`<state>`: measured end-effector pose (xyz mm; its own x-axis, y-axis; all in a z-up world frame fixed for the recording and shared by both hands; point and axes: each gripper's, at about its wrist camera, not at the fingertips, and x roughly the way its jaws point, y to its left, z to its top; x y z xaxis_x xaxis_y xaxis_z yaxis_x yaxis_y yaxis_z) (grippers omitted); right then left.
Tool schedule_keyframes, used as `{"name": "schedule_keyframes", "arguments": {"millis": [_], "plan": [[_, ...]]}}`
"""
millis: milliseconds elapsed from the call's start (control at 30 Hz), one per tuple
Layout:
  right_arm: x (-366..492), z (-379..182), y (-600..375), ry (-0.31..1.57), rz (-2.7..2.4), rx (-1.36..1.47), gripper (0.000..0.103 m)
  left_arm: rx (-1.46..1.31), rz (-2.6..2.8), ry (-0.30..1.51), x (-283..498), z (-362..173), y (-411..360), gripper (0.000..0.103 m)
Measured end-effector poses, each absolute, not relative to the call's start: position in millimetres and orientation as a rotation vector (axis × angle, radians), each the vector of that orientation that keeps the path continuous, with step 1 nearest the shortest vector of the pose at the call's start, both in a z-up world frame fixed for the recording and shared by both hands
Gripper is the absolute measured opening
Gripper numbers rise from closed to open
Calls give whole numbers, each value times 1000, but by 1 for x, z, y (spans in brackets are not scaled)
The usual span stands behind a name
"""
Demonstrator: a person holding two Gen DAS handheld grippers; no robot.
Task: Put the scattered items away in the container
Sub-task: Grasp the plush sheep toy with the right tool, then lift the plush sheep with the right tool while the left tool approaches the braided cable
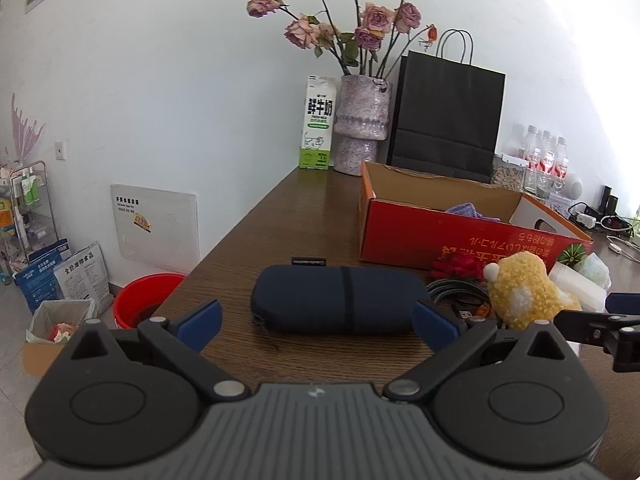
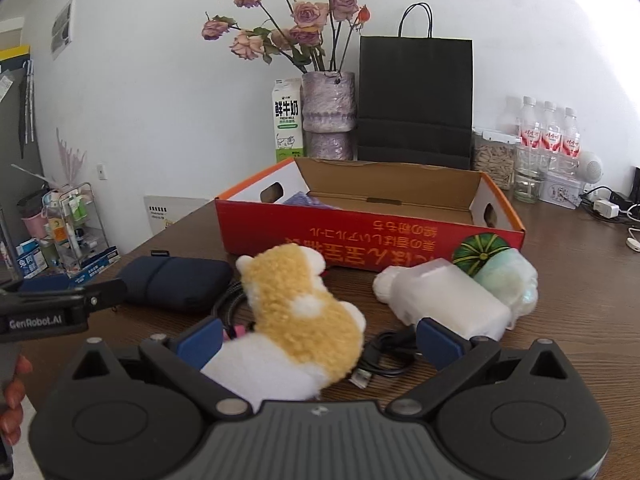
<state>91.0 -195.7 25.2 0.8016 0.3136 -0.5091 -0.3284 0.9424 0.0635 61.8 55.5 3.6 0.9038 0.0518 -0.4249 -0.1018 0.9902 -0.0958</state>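
Note:
A red cardboard box [image 1: 460, 240] [image 2: 360, 244] stands open on the wooden table, with a purple cloth [image 2: 304, 201] inside. A navy pouch [image 1: 340, 300] [image 2: 176, 282] lies in front of my left gripper [image 1: 318, 326], which is open and empty, its jaws wide to either side of the pouch. A yellow and white plush toy [image 2: 300, 320] [image 1: 524, 296] lies between the open jaws of my right gripper [image 2: 320, 342]. Dark cables [image 2: 384, 356], a white translucent container [image 2: 444, 300], a pale green bundle [image 2: 510, 280] and a red bow [image 1: 458, 266] lie near the box.
A milk carton [image 1: 318, 120], a vase of dried roses [image 1: 360, 124] and a black paper bag [image 1: 448, 116] stand behind the box. Water bottles [image 2: 548, 132] and jars are at the back right. A red bucket [image 1: 146, 296] sits on the floor left of the table.

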Motion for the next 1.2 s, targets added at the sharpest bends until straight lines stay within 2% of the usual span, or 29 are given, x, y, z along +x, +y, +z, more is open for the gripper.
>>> {"name": "schedule_keyframes", "arguments": {"millis": [400, 467, 500, 567, 633, 1200], "plan": [[118, 1, -169, 677, 318, -21, 102, -127, 56, 440, 57, 1, 61, 103], [115, 0, -169, 661, 333, -38, 88, -131, 56, 444, 57, 0, 62, 103], [113, 1, -169, 655, 340, -47, 76, -133, 57, 446, 58, -1, 62, 103], [111, 4, -172, 651, 347, -52, 70, -137, 55, 450, 57, -2, 61, 103], [109, 5, -178, 644, 352, -49, 59, -136, 49, 453, 57, -2, 60, 103], [99, 28, -250, 518, 257, 18, 58, -85, -67, 492, 78, -2, 12, 103]]}}
